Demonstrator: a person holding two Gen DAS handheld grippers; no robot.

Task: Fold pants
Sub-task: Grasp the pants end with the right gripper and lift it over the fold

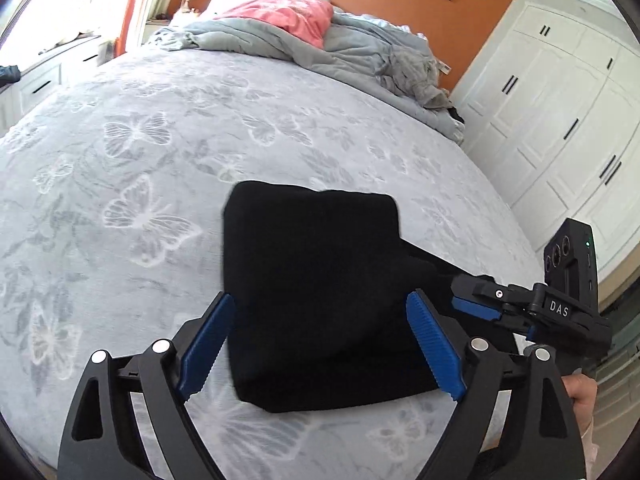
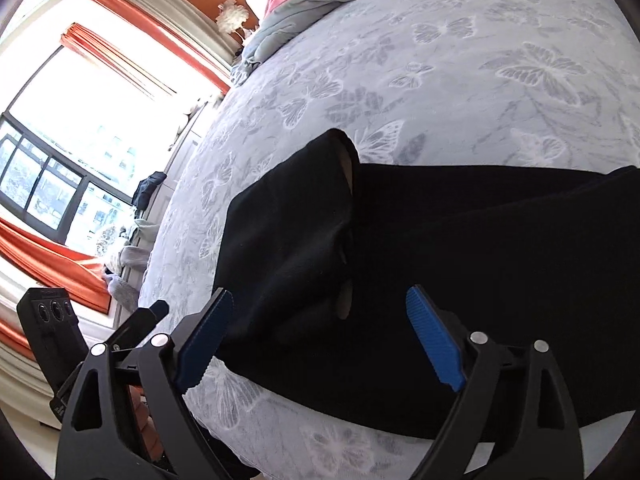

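Black pants (image 1: 316,288) lie folded on the grey butterfly-print bed cover (image 1: 140,160), near its front edge. In the right wrist view the pants (image 2: 460,272) stretch to the right, with a folded-over part on the left. My left gripper (image 1: 320,344) is open and hovers just above the folded pants, holding nothing. My right gripper (image 2: 320,340) is open above the pants' near edge, also empty. The right gripper also shows in the left wrist view (image 1: 480,304) at the pants' right side. The left gripper shows in the right wrist view (image 2: 152,312) at lower left.
A crumpled grey quilt (image 1: 352,52) and pink pillow (image 1: 288,14) lie at the bed's head. White wardrobes (image 1: 560,120) stand to the right. A window with orange curtains (image 2: 52,256) and clothes on a sill (image 2: 132,252) are beyond the bed's left side.
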